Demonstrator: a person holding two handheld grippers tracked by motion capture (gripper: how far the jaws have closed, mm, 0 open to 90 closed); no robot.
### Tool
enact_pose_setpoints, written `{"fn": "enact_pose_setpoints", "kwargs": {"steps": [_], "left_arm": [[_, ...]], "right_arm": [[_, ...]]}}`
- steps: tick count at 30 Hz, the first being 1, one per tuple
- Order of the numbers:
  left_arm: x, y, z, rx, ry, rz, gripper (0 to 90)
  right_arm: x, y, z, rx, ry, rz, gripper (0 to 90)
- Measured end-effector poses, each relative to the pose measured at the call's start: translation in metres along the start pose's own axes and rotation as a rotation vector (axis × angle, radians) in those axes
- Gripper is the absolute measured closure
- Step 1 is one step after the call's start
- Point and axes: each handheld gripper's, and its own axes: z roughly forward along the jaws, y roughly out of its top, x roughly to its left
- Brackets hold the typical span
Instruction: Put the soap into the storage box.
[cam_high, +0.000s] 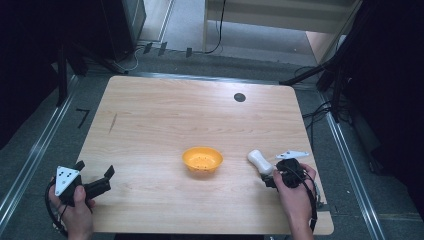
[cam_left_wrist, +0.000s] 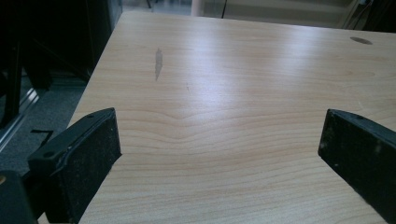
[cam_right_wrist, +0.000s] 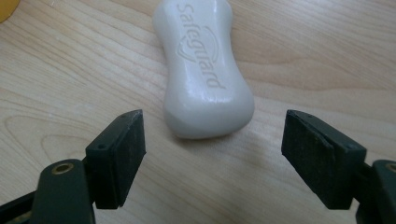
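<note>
A white bar of soap (cam_high: 259, 161) lies on the wooden table (cam_high: 165, 120), right of a small yellow bowl (cam_high: 202, 159). My right gripper (cam_high: 270, 176) sits just behind the soap's near end, held by a hand at the table's front right. In the right gripper view the soap (cam_right_wrist: 203, 70) lies just ahead of the jaws, which stand apart on either side without touching it; the right gripper (cam_right_wrist: 212, 156) is open. My left gripper (cam_high: 95, 172) rests at the table's front left corner, open, with bare wood between its pads (cam_left_wrist: 95, 154).
A dark round grommet (cam_high: 239, 97) sits near the table's far edge, and a faint dark mark (cam_high: 113, 122) lies on the left part of the top. Metal rails and cables run along the floor on both sides.
</note>
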Motion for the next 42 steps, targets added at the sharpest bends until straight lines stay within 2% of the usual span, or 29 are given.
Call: {"fn": "enact_pose_setpoints", "kwargs": {"steps": [6, 15, 23, 27, 34, 35, 39, 42], "left_arm": [[0.001, 0.0, 0.0, -0.004, 0.002, -0.005, 0.0], [0.001, 0.0, 0.001, 0.004, 0.0, -0.002, 0.0], [0.001, 0.0, 0.001, 0.002, 0.0, -0.003, 0.0], [0.001, 0.001, 0.001, 0.004, -0.002, -0.006, 0.0], [0.0, 0.001, 0.002, 0.004, 0.002, 0.005, 0.0], [0.0, 0.001, 0.002, 0.003, 0.003, 0.005, 0.0], [0.0, 0.001, 0.002, 0.004, 0.001, 0.003, 0.0], [0.0, 0.0, 0.001, 0.0, 0.002, 0.004, 0.0]], "right_arm": [[0.0, 0.014, 0.005, 0.025, 0.002, -0.033, 23.6], [0.003, 0.031, 0.021, 0.108, 0.011, -0.08, 26.3], [0.001, 0.042, 0.031, 0.137, 0.026, -0.088, 30.9], [-0.001, 0.042, 0.04, 0.162, 0.05, -0.077, 33.3], [-0.001, 0.043, 0.042, 0.141, 0.031, -0.078, 41.2], [0.001, 0.043, 0.041, 0.135, 0.036, -0.091, 46.3], [0.001, 0.044, 0.041, 0.138, 0.04, -0.095, 46.6], [0.001, 0.045, 0.041, 0.158, 0.046, -0.115, 47.0]]}}
